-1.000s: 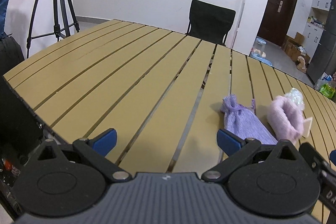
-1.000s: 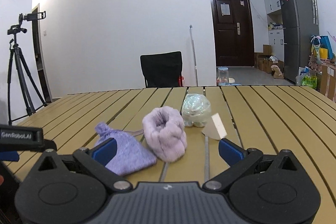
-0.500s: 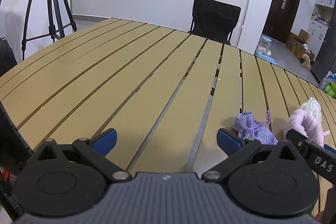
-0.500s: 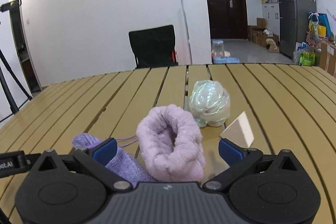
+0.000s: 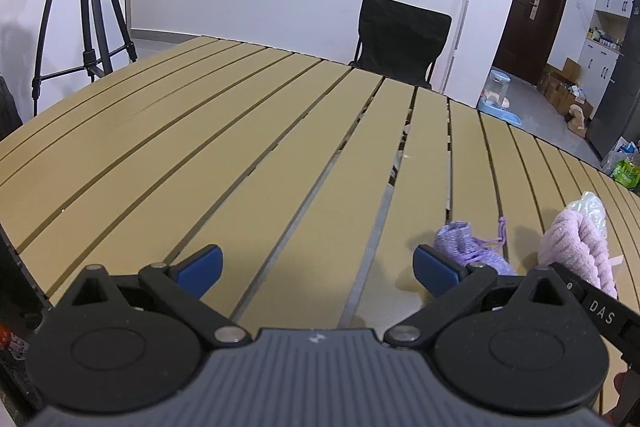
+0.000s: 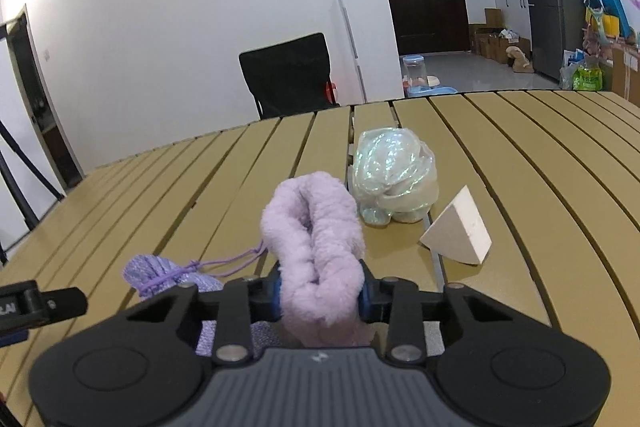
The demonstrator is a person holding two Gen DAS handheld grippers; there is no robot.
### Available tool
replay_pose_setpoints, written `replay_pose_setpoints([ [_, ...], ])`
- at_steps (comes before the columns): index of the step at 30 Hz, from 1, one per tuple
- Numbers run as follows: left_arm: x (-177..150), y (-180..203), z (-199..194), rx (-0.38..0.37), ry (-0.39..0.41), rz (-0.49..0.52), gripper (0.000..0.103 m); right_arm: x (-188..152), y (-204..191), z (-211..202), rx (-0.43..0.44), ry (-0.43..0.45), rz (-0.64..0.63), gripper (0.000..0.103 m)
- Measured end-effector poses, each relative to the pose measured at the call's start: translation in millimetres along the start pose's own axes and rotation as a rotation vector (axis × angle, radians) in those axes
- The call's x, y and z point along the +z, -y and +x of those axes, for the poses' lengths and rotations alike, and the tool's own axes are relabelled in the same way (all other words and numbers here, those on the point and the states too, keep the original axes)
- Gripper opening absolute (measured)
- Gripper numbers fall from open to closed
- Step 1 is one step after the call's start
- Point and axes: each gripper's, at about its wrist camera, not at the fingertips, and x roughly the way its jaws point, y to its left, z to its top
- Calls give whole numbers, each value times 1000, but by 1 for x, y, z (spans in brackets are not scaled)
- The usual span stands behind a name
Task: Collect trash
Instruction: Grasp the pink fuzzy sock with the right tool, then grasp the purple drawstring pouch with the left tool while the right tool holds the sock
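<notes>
My right gripper (image 6: 320, 297) has its jaws closing on the fluffy lilac cuff (image 6: 316, 247), pads squeezing it near the table's (image 6: 540, 163) front edge. My left gripper (image 5: 316, 263) hangs wide open, holding nothing. Left of the cuff lies a purple drawstring pouch (image 6: 168, 277); beyond it sits crumpled iridescent plastic (image 6: 394, 179), with a cream wedge (image 6: 458, 233) at right.

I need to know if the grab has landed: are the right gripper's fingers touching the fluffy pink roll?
Touching. In the right wrist view both closing fingers press into the fluffy pink roll, which pinches narrow between them.
</notes>
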Motion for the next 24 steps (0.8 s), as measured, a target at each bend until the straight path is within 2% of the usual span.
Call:
replay_pose_setpoints([
  [10,0,31,2,-69,-6,22,103,0,12,-41,22,109,-21,28],
  [19,-6,67,12,-96,-15,53,103,10,51,-82,-41,192,25,28],
  [24,-9,81,23,-86,-25,76,103,8,76,-96,-93,198,31,28],
])
